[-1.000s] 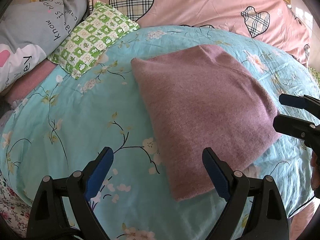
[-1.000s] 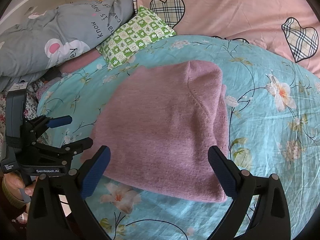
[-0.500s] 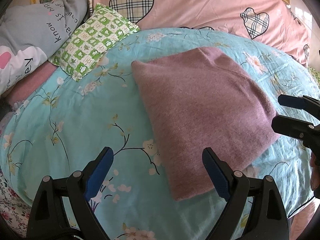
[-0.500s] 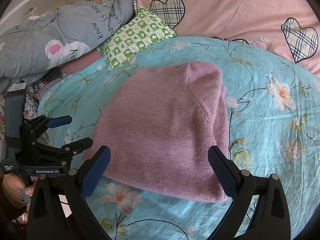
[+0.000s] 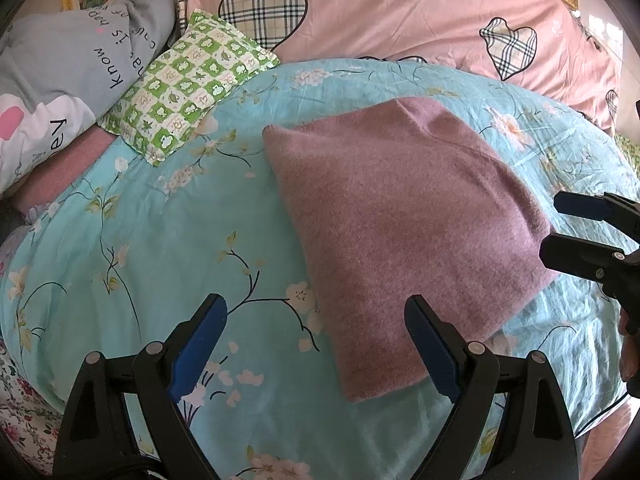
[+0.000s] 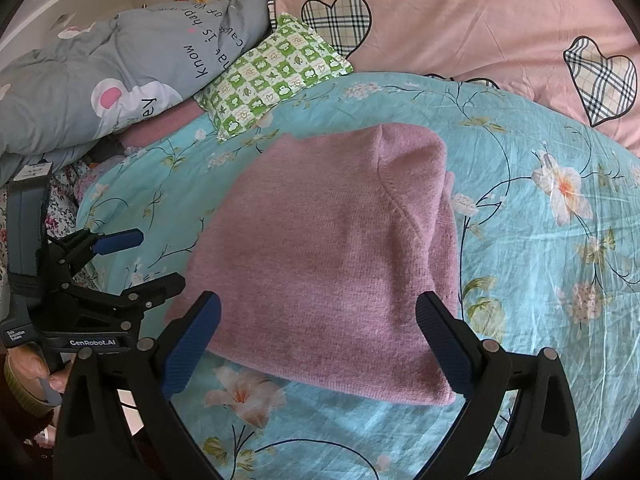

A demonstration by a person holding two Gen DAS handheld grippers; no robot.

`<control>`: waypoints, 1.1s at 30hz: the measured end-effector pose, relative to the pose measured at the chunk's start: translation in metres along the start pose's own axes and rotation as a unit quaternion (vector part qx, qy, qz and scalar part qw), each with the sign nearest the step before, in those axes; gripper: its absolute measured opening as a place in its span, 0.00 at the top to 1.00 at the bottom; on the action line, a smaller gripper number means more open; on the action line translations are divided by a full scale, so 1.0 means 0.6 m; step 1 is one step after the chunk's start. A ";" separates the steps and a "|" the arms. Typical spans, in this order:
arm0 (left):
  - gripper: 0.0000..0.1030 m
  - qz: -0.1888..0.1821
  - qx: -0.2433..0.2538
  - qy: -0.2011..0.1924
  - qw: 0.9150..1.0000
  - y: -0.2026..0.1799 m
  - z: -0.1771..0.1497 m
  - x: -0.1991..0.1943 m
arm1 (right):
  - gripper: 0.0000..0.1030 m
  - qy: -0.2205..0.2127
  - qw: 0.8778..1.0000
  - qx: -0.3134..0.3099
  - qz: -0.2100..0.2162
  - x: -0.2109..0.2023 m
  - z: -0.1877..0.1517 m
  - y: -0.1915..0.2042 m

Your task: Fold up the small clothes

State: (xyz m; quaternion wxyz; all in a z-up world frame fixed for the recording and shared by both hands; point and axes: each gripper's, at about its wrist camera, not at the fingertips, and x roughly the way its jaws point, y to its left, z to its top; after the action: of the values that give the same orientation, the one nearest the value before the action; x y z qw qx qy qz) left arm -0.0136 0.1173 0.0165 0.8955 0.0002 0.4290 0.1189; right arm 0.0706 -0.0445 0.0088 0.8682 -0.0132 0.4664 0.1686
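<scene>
My left gripper (image 5: 316,340) sits low and near, jaws spread wide, holding nothing. My right gripper (image 6: 318,338) is level with it at the right, jaws equally wide and empty. A hand (image 6: 30,376) grips the left handle.

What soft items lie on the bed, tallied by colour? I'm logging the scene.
Mauve folded knit garment: 1
Green checked pillow: 1
Grey printed quilt: 1
Pink heart-print quilt: 1
Total: 4, on the turquoise floral sheet.

One folded garment (image 5: 404,232), three pillows (image 5: 188,84).
</scene>
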 end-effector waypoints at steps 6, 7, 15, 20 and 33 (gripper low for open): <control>0.12 0.001 -0.001 -0.001 1.000 0.001 0.002 0.000 | 0.05 0.000 1.000 -0.001 0.000 -0.001 0.001 -0.002; 0.12 0.000 -0.002 0.000 1.000 0.002 0.002 0.000 | 0.05 0.000 1.000 -0.001 0.001 -0.001 0.002 -0.002; 0.12 0.002 0.001 -0.004 1.000 0.003 0.006 0.000 | 0.05 0.001 1.000 -0.003 0.000 -0.001 0.002 -0.003; 0.12 0.001 0.002 -0.005 1.000 -0.001 0.009 0.001 | 0.05 0.001 1.000 -0.003 0.001 -0.003 0.004 -0.006; 0.12 -0.007 -0.012 0.004 1.000 0.009 0.022 0.007 | 0.05 0.006 1.000 -0.001 0.001 -0.005 0.007 -0.013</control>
State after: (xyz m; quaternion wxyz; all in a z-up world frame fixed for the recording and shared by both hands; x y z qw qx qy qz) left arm -0.0021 0.1248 0.0221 0.8947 -0.0141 0.4307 0.1173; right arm 0.0747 -0.0521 0.0128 0.8652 -0.0144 0.4716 0.1695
